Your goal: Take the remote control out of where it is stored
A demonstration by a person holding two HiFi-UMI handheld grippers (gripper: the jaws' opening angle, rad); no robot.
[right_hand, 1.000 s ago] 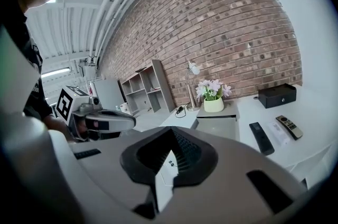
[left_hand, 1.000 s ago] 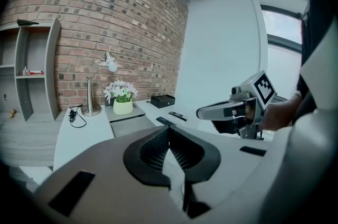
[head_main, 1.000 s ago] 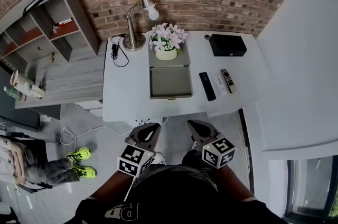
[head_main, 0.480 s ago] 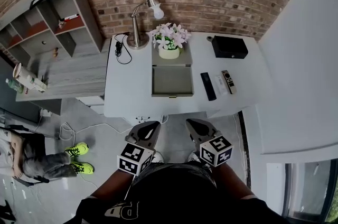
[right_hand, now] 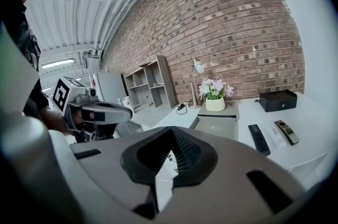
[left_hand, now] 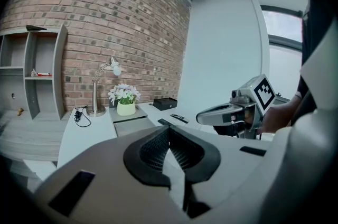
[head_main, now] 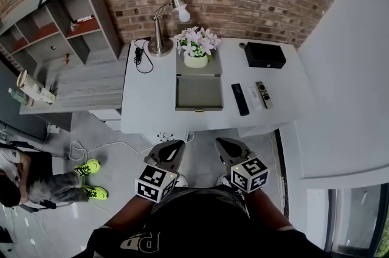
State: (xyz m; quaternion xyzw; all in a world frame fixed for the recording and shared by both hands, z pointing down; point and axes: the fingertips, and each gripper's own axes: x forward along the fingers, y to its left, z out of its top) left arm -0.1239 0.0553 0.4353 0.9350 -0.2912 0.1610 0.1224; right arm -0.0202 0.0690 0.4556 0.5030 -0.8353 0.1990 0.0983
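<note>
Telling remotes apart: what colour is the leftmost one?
The leftmost remote is black; head view shows it best.

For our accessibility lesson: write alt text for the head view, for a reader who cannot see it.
Seen from above, a person holds the left gripper and right gripper, both shut and empty, short of a white desk. Three remote controls lie right of an open grey box; a flower pot, desk lamp and black box stand behind.

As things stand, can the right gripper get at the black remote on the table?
Probably, but not yet: the right gripper hangs shut, short of the table; the black remote lies uncovered, nothing between.
</note>
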